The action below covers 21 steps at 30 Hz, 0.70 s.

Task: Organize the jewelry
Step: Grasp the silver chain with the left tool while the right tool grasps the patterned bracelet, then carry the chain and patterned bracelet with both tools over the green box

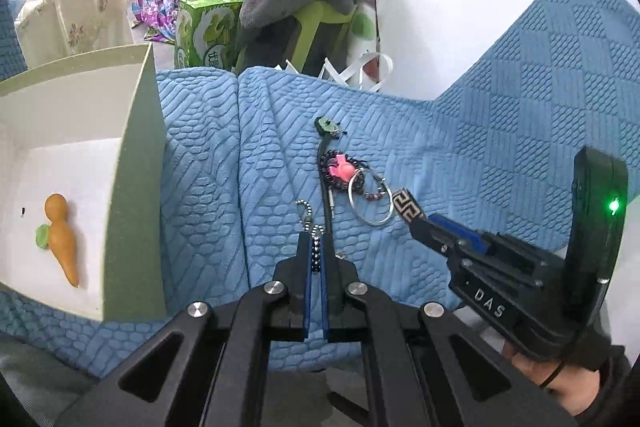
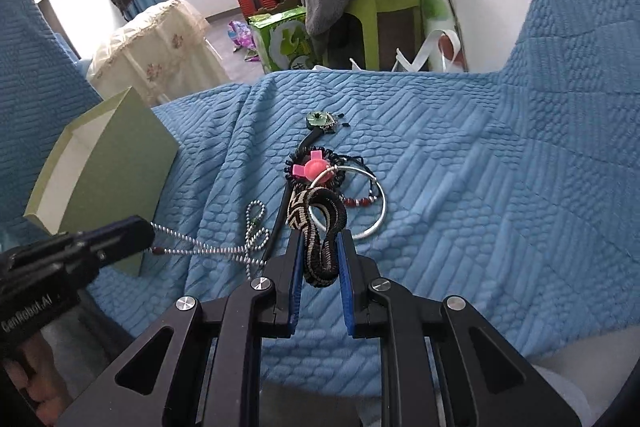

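- On the blue sofa cover (image 2: 460,187), left tool (image 1: 317,251) clamps the bead chain (image 2: 208,250), ready for the green box (image 1: 136,147).
- Right tool (image 2: 320,255) grips the woven band (image 2: 320,227), separating it from the tangle.

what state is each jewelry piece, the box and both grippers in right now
left gripper: shut on bead chain
right gripper: shut on woven band
silver bangle: lying on blue cover
pink-charm bracelet: lying on cover
green box: open, carrot charm inside
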### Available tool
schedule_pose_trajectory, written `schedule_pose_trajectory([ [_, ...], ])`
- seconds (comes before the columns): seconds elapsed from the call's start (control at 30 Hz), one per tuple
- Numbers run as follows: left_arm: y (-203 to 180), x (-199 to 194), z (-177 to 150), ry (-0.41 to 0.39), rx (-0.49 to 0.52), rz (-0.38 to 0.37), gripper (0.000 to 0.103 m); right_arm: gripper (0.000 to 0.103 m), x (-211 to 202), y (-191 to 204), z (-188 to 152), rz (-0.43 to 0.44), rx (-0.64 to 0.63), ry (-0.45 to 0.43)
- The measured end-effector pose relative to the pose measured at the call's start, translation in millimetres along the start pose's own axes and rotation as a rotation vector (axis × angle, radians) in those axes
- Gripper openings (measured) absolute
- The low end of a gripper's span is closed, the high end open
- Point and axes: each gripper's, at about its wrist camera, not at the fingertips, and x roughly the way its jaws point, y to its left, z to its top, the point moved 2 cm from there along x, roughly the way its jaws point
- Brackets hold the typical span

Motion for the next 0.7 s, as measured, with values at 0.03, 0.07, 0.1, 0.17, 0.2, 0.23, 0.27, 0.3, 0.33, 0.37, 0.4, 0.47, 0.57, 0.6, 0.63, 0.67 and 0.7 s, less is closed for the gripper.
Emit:
schedule_pose_trajectory([
  [0.03, -1, -4, 0, -0.006, 0.007, 0.009, 0.0, 0.013, -4, 1, -1, -0.007, 0.0, 0.0],
  [0.07, -3, -9, 0, -0.013, 0.012, 0.014, 0.0, 0.013, -7, 2, -2, -0.009, 0.002, -0.001],
  [0.1, -3, -14, 2, -0.017, 0.008, 0.006, 0.0, 0.013, -10, 2, -2, -0.009, 0.005, -0.002],
  [0.17, -5, -24, 6, -0.033, 0.007, 0.004, 0.0, 0.013, -20, 3, 1, -0.006, 0.012, -0.015],
  [0.2, -6, -30, 9, -0.039, 0.007, 0.005, 0.0, 0.013, -26, 5, 4, -0.006, 0.012, -0.024],
  [0.23, -7, -35, 13, -0.043, 0.004, -0.005, 0.0, 0.013, -33, 8, 8, -0.011, 0.007, -0.032],
  [0.27, -9, -43, 19, -0.048, 0.0, -0.015, 0.0, 0.013, -41, 12, 14, -0.019, -0.005, -0.036],
  [0.3, -11, -49, 23, -0.058, 0.003, -0.014, 0.0, 0.013, -48, 15, 19, -0.018, -0.014, -0.044],
  [0.33, -15, -58, 30, -0.074, 0.013, -0.015, 0.0, 0.013, -55, 17, 25, -0.015, -0.019, -0.057],
  [0.37, -17, -65, 36, -0.088, 0.019, -0.017, 0.0, 0.013, -62, 19, 29, -0.018, -0.025, -0.07],
  [0.4, -20, -72, 42, -0.1, 0.023, -0.018, 0.0, 0.013, -70, 22, 36, -0.025, -0.033, -0.083],
  [0.47, -26, -90, 56, -0.133, 0.04, -0.017, 0.0, 0.013, -86, 28, 49, -0.023, -0.037, -0.111],
  [0.57, -30, -115, 76, -0.183, 0.037, -0.015, 0.0, 0.013, -108, 37, 67, -0.018, -0.04, -0.143],
  [0.6, -31, -124, 83, -0.199, 0.04, -0.015, 0.0, 0.013, -114, 40, 74, -0.013, -0.042, -0.149],
  [0.63, -33, -132, 89, -0.211, 0.047, -0.014, 0.0, 0.013, -121, 45, 80, -0.009, -0.051, -0.159],
  [0.67, -34, -142, 96, -0.221, 0.055, -0.009, 0.0, 0.013, -125, 49, 85, -0.004, -0.059, -0.165],
  [0.7, -35, -150, 102, -0.223, 0.059, -0.002, 0.0, 0.013, -129, 54, 91, 0.005, -0.068, -0.165],
])
